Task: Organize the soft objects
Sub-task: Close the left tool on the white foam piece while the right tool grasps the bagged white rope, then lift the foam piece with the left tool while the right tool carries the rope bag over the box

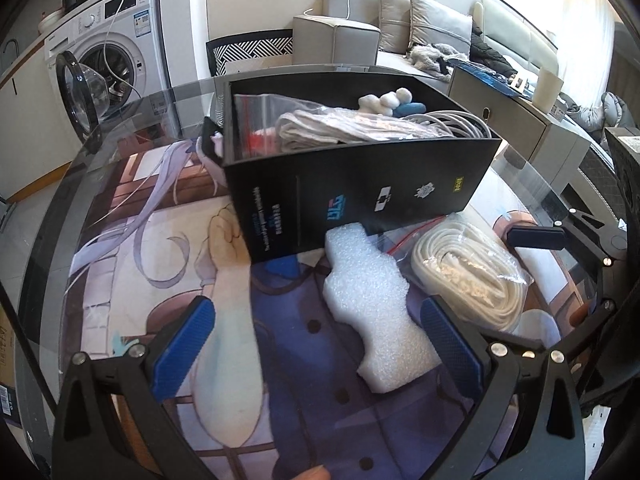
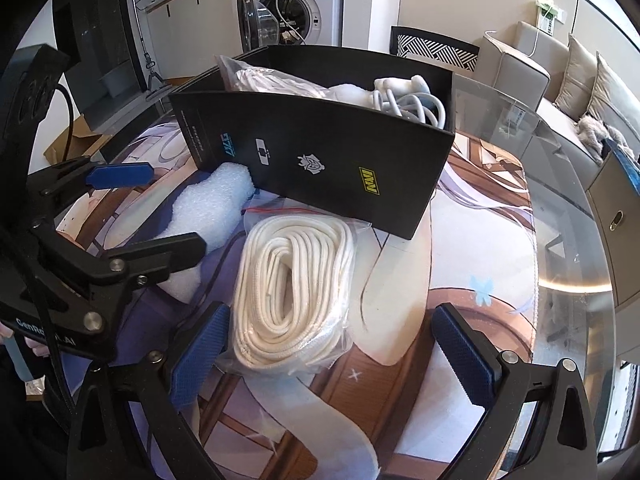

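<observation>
A white foam piece (image 1: 372, 304) lies on the printed mat between the fingers of my open left gripper (image 1: 316, 344), nearer the right pad and not clamped. Beside it is a bagged coil of white rope (image 2: 296, 280), which reaches between the fingers of my open right gripper (image 2: 332, 356), close to its left pad. Behind both stands an open black box (image 1: 360, 168) holding a bagged cloth bundle (image 1: 320, 128), white cable (image 2: 416, 106) and a small plush. In the right wrist view the left gripper (image 2: 176, 206) straddles the foam piece (image 2: 212, 208).
The printed mat (image 2: 460, 240) covers a round glass table (image 2: 560, 208). Past the table are a washing machine (image 1: 116, 52) with its door open, a patterned chair (image 1: 252, 50), a grey sofa (image 1: 400, 28) with cushions and a low cabinet (image 1: 520, 120).
</observation>
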Action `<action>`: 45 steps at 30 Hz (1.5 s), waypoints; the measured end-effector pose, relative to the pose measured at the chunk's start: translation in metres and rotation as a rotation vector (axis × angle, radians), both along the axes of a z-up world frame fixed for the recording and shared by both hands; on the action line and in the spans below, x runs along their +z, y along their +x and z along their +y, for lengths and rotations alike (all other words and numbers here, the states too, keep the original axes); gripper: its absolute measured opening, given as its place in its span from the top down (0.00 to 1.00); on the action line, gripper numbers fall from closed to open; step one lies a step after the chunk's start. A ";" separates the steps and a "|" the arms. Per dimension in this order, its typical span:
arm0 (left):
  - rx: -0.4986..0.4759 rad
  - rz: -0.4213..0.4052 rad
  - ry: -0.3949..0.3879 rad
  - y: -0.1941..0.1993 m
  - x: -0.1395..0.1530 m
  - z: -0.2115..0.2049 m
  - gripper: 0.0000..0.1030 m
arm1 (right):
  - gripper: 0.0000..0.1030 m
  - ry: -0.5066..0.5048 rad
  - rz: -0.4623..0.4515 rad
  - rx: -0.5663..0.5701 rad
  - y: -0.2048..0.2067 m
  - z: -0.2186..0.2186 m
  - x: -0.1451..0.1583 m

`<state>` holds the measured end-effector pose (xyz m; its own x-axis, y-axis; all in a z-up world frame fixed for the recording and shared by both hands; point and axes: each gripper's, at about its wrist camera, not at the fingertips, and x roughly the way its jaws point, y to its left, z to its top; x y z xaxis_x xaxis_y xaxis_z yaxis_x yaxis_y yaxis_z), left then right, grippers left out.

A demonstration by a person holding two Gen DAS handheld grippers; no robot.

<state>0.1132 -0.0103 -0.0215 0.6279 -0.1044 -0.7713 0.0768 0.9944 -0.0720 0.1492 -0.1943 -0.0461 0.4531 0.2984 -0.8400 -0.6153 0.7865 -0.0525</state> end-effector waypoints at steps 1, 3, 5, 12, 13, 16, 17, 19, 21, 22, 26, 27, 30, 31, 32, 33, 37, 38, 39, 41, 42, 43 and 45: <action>0.000 0.001 0.004 -0.001 0.001 0.001 0.00 | 0.01 -0.001 0.001 0.001 0.000 -0.001 0.000; 0.002 0.003 0.018 -0.004 0.002 0.004 0.00 | 0.01 -0.009 0.000 0.004 0.000 -0.003 0.001; -0.002 0.004 0.023 -0.004 0.002 0.004 0.00 | 0.01 0.002 0.002 0.010 -0.001 -0.004 0.003; -0.009 0.022 0.020 -0.001 -0.003 -0.002 0.00 | 0.02 0.023 0.007 0.030 -0.002 0.000 0.002; -0.010 0.021 0.014 -0.002 -0.003 -0.002 0.00 | 0.04 0.023 0.004 0.029 -0.002 -0.001 0.002; -0.011 0.021 0.010 -0.003 -0.003 0.000 0.01 | 0.14 0.024 -0.003 0.024 0.000 -0.002 0.003; -0.015 0.029 0.002 -0.003 -0.004 0.001 0.02 | 0.16 0.027 -0.005 0.025 -0.001 -0.003 0.003; -0.028 0.034 -0.019 -0.004 -0.004 0.001 0.11 | 0.22 0.031 -0.007 0.031 -0.001 -0.004 0.004; -0.053 0.037 -0.049 -0.005 -0.003 -0.003 0.20 | 0.29 0.038 -0.007 0.049 -0.003 -0.002 0.005; -0.064 0.032 -0.052 -0.006 -0.002 -0.006 0.25 | 0.32 0.039 -0.007 0.057 -0.004 -0.001 0.006; -0.125 0.016 -0.068 -0.013 0.001 -0.016 0.53 | 0.45 0.042 -0.010 0.084 -0.009 0.002 0.007; -0.138 0.013 -0.071 -0.015 0.002 -0.019 0.57 | 0.48 0.043 -0.009 0.090 -0.009 0.002 0.007; -0.151 0.006 -0.070 -0.018 0.004 -0.021 0.67 | 0.54 0.041 -0.014 0.105 -0.013 0.002 0.008; -0.149 0.004 -0.081 -0.019 0.004 -0.020 0.67 | 0.56 0.041 -0.016 0.108 -0.014 0.001 0.008; -0.144 0.002 -0.082 -0.020 0.005 -0.020 0.67 | 0.57 0.042 -0.018 0.109 -0.015 0.001 0.008; -0.143 0.002 -0.086 -0.020 0.005 -0.019 0.68 | 0.57 0.043 -0.018 0.111 -0.016 0.000 0.008; -0.136 -0.002 -0.107 -0.024 0.006 -0.013 0.68 | 0.59 0.042 -0.026 0.110 -0.020 -0.002 0.009; -0.135 -0.004 -0.110 -0.026 0.006 -0.012 0.68 | 0.60 0.044 -0.029 0.107 -0.021 -0.002 0.010; -0.134 -0.009 -0.116 -0.027 0.007 -0.011 0.68 | 0.61 0.045 -0.032 0.105 -0.022 -0.003 0.011; -0.132 -0.017 -0.124 -0.030 0.009 -0.009 0.68 | 0.62 0.054 -0.042 0.095 -0.025 -0.004 0.014; -0.128 -0.024 -0.128 -0.031 0.011 -0.008 0.68 | 0.63 0.057 -0.044 0.094 -0.026 -0.005 0.015; -0.126 -0.027 -0.131 -0.033 0.011 -0.007 0.68 | 0.63 0.059 -0.045 0.095 -0.028 -0.005 0.016; -0.121 -0.038 -0.141 -0.035 0.015 -0.005 0.68 | 0.64 0.065 -0.050 0.097 -0.031 -0.005 0.018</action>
<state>0.0785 -0.0150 -0.0064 0.6326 -0.2863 -0.7196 0.2007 0.9580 -0.2048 0.1179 -0.1997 -0.0277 0.4601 0.3958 -0.7948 -0.6867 0.7260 -0.0359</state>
